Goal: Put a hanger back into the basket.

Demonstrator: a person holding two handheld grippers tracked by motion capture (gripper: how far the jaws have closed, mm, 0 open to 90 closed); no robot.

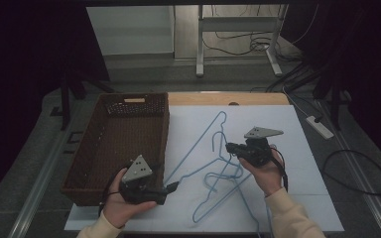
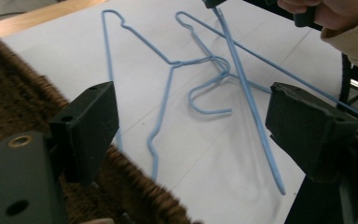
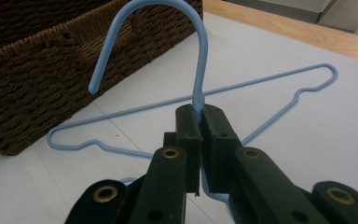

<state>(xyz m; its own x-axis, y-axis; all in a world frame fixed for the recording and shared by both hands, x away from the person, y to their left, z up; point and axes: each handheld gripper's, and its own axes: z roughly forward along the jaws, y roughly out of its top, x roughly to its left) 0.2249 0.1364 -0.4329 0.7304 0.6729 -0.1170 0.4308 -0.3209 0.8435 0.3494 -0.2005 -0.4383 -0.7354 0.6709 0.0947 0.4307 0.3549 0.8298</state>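
work in hand: moving blue wire hangers off the white mat, likely into the wicker basket (image 1: pixel 110 148)
right gripper (image 3: pixel 200 112): jaws clamped on the neck of one hanger (image 3: pixel 196 56), hook pointing up, lifted partly off the mat
left gripper (image 2: pixel 191 121): jaws wide apart, holding nothing, just beside the basket's near corner
other hangers (image 2: pixel 168 70): two, flat on the mat (image 1: pixel 278 129), tangled, right of the basket
basket: looks empty inside
done: one hanger grasped
left: none in the basket yet; all three to move
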